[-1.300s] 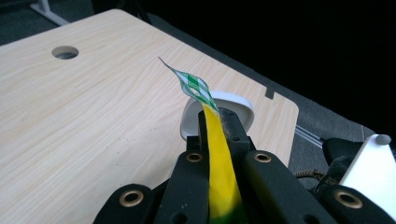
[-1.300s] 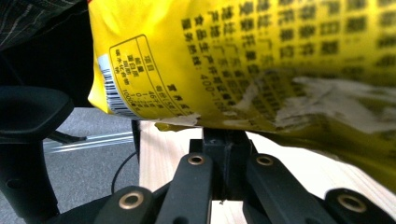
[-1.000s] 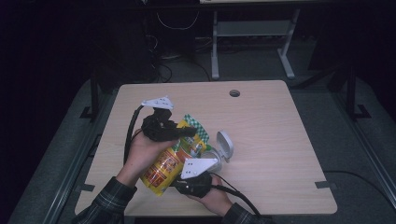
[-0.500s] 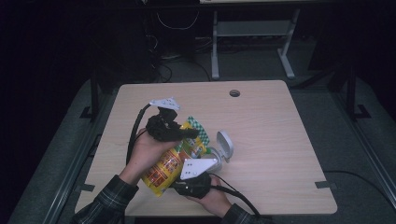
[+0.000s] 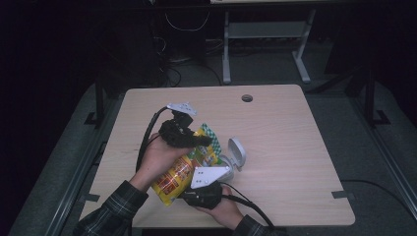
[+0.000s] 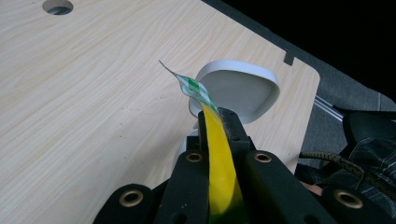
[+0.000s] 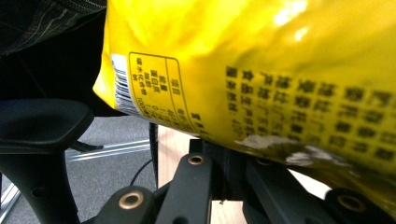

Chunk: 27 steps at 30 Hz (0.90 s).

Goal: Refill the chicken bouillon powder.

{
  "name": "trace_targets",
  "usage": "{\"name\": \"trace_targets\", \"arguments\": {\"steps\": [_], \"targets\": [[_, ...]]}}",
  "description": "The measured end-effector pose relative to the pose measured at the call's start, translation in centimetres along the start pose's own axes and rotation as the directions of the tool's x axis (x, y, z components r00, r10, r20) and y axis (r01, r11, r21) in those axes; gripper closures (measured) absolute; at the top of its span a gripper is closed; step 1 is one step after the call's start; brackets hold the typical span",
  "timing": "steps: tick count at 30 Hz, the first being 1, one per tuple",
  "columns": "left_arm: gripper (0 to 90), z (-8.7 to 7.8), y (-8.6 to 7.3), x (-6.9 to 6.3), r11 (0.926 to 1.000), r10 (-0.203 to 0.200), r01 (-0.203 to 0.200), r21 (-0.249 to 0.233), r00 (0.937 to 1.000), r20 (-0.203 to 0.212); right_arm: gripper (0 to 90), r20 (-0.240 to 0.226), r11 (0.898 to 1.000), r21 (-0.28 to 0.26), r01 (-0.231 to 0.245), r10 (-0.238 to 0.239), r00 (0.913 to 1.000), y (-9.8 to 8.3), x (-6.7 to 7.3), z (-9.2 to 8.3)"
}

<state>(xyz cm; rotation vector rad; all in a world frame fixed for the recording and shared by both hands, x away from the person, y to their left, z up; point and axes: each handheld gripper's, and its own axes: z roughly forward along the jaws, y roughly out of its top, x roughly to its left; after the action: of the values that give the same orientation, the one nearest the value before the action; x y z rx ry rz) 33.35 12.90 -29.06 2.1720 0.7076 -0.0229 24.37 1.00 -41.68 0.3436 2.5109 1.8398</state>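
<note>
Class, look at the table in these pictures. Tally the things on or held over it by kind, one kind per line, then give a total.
Yellow snack bag: 1
White flip-lid container: 1
Handheld grippers: 2, left gripper and right gripper
Total: 4

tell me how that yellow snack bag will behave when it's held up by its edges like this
The yellow snack bag is probably floppy: its flat top seal curls past the left tongs. Its puffed body suggests it is light for its size. The glossy film may slip, so pinching the seams looks sensible.
</note>
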Motion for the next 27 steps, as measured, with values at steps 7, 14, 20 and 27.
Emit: {"name": "trace_targets", "arguments": {"steps": [7, 14, 20, 27], "targets": [[89.9, 0.6, 0.3, 0.3, 0.9990, 0.006, -0.006, 0.044, 1.0000, -0.007, 90.0, -0.005, 1.000, 0.002, -0.001, 0.001, 1.0000, 0.0, 0.0, 0.0], [89.9, 0.9, 0.5, 0.3, 0.9980, 0.002, 0.000, 0.063, 0.9998, -0.018, 90.0, -0.010, 1.000, -0.006, -0.008, 0.008, 0.9999, 0.0, 0.0, 0.0], [89.9, 1.1, 0.9, 0.3, 0.9964, 0.009, -0.008, 0.085, 0.9998, -0.019, 90.0, -0.011, 1.000, -0.010, -0.016, 0.016, 0.9998, 0.1, -0.1, -0.2], [89.9, 1.3, 1.0, 0.3, 0.9956, 0.004, -0.002, 0.093, 0.9998, -0.020, 90.0, -0.013, 1.000, -0.010, -0.017, 0.017, 0.9998, 0.2, -0.1, -0.3]]}}
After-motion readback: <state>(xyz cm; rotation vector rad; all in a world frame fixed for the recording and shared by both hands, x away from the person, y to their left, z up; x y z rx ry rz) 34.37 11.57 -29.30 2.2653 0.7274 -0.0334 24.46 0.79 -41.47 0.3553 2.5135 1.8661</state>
